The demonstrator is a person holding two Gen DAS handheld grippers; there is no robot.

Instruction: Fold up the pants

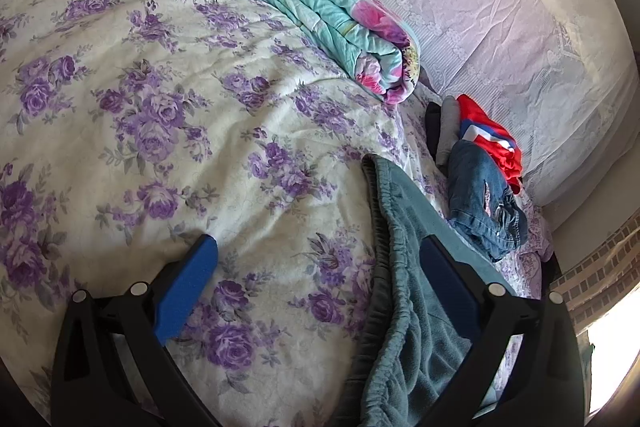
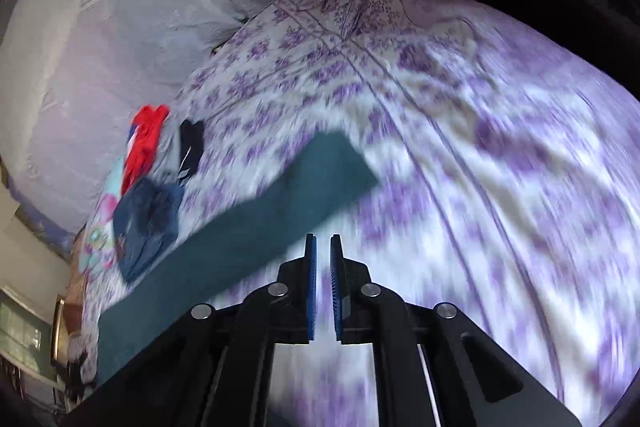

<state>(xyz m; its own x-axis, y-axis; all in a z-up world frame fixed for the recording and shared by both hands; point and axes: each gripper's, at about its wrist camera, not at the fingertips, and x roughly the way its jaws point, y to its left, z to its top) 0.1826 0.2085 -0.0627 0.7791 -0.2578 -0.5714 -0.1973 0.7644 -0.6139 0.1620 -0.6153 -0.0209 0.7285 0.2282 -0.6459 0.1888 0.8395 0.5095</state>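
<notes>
L tool (image 1: 318, 259): jaws spread wide, blue pads far apart, angled down, nothing pinched btwn them. R tool (image 2: 323, 255): jaws nearly together, only a slim gap btwn blue pads, nothing in the gap, tilted down; R wrist view motion-blurred.

A bedspread (image 1: 168, 115) printed with purple roses covers the bed; a folded teal-and-pink quilt (image 1: 320, 15) lies along its far edge. Near it sit folded jeans (image 1: 480, 195), a red garment (image 1: 492, 139) and what may be grey and black clothes (image 1: 440, 131).
</notes>
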